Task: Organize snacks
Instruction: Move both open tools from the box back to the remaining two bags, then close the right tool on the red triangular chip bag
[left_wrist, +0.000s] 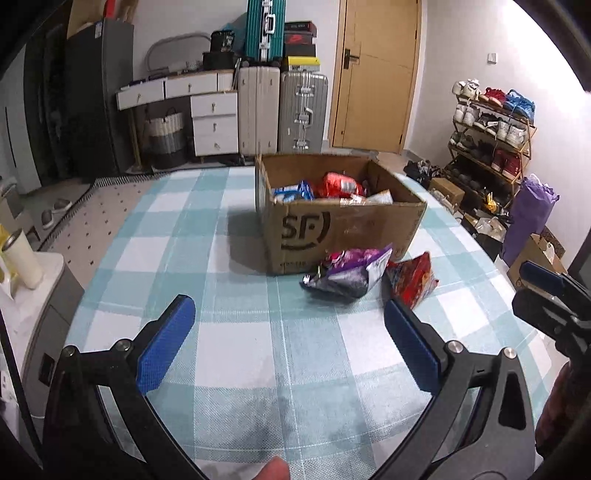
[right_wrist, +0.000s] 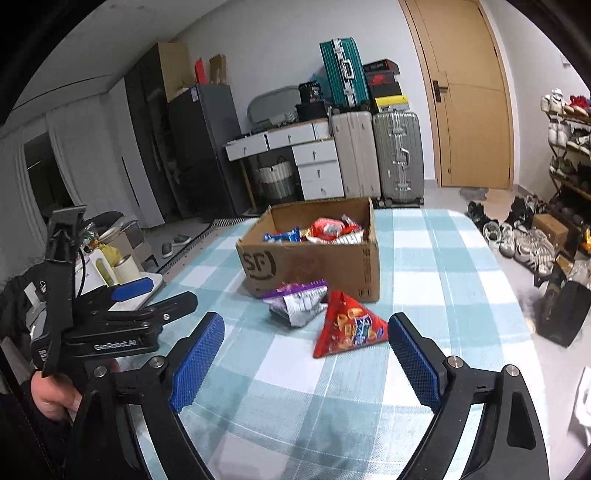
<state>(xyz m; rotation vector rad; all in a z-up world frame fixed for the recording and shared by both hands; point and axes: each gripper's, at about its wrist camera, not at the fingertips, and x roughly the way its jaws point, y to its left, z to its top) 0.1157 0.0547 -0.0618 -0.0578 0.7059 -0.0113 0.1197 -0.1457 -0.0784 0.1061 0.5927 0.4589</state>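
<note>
An open cardboard box (left_wrist: 343, 225) marked SF stands on the checked table and holds several snack packets (left_wrist: 341, 184). It also shows in the right wrist view (right_wrist: 314, 266). In front of it lie a purple packet (left_wrist: 351, 273) (right_wrist: 297, 301) and a red triangular packet (left_wrist: 415, 278) (right_wrist: 349, 325). My left gripper (left_wrist: 288, 343) is open and empty, short of both packets. My right gripper (right_wrist: 306, 354) is open and empty, just short of the red packet. Each gripper also shows in the other's view: the right one (left_wrist: 546, 295) and the left one (right_wrist: 147, 299).
The table has a blue and white checked cloth (left_wrist: 229, 295). A cream cup (left_wrist: 22, 258) stands on a white unit at the left. Suitcases (left_wrist: 280, 107), drawers, a door and a shoe rack (left_wrist: 491, 136) are beyond the table.
</note>
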